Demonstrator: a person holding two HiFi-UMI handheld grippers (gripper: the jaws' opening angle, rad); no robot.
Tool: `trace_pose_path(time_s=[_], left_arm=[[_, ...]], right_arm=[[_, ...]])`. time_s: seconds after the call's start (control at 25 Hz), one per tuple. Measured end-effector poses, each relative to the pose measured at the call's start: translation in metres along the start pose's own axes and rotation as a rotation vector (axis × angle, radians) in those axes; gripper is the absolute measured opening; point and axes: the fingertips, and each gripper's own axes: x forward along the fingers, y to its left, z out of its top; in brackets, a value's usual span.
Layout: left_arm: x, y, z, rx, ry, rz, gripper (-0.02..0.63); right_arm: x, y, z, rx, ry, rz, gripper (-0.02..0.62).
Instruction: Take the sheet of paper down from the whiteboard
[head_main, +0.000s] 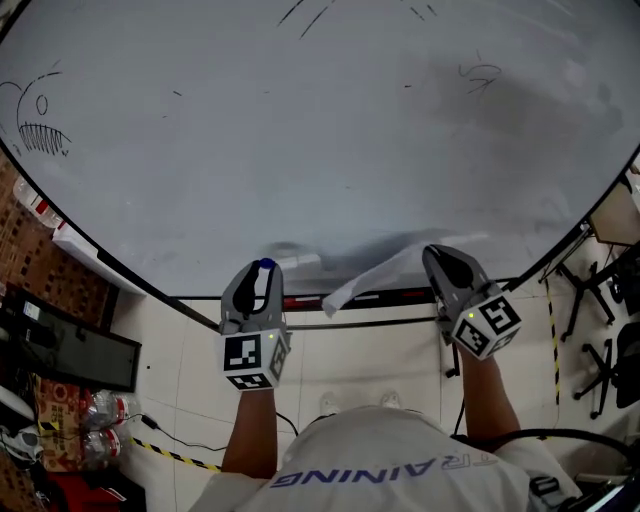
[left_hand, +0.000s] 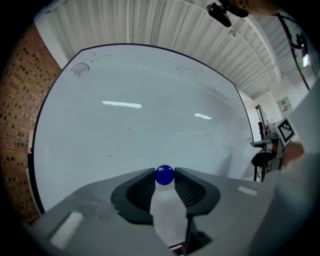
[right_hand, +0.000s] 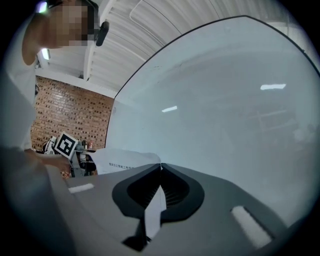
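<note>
The whiteboard (head_main: 320, 150) fills the upper head view, with no sheet left on it. My right gripper (head_main: 440, 258) is shut on one edge of the white sheet of paper (head_main: 375, 275), which droops to the left in front of the board's lower rail. In the right gripper view the sheet (right_hand: 120, 161) sticks out past the closed right gripper (right_hand: 160, 166), printed text showing. My left gripper (head_main: 262, 268) is shut on a small white pin-shaped magnet with a round blue head (left_hand: 164, 175), held off the board.
A doodle (head_main: 40, 125) marks the board's left side. A white block (head_main: 300, 262) lies on the board's rail. A dark monitor (head_main: 70, 345) and water bottles (head_main: 95, 410) are on the floor at left, and black chairs (head_main: 600, 340) stand at right.
</note>
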Motion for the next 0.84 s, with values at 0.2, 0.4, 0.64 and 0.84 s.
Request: trace_pose_path(time_s=[0.2, 0.4, 0.64, 0.84], left_arm=[[0.001, 0.0, 0.002, -0.003, -0.029, 0.003, 0.13], [0.007, -0.01, 0.009, 0.004, -0.047, -0.009, 0.13], [0.012, -0.02, 0.012, 0.012, -0.053, -0.021, 0.13], [0.013, -0.021, 0.014, 0.012, -0.055, -0.019, 0.13]], right_arm=[[-0.008, -0.004, 0.002, -0.005, -0.013, -0.023, 0.008], [-0.016, -0.011, 0.006, -0.015, -0.013, -0.04, 0.008], [-0.021, -0.019, 0.006, -0.008, -0.016, -0.053, 0.008], [-0.02, -0.019, 0.009, -0.022, -0.018, -0.045, 0.008]])
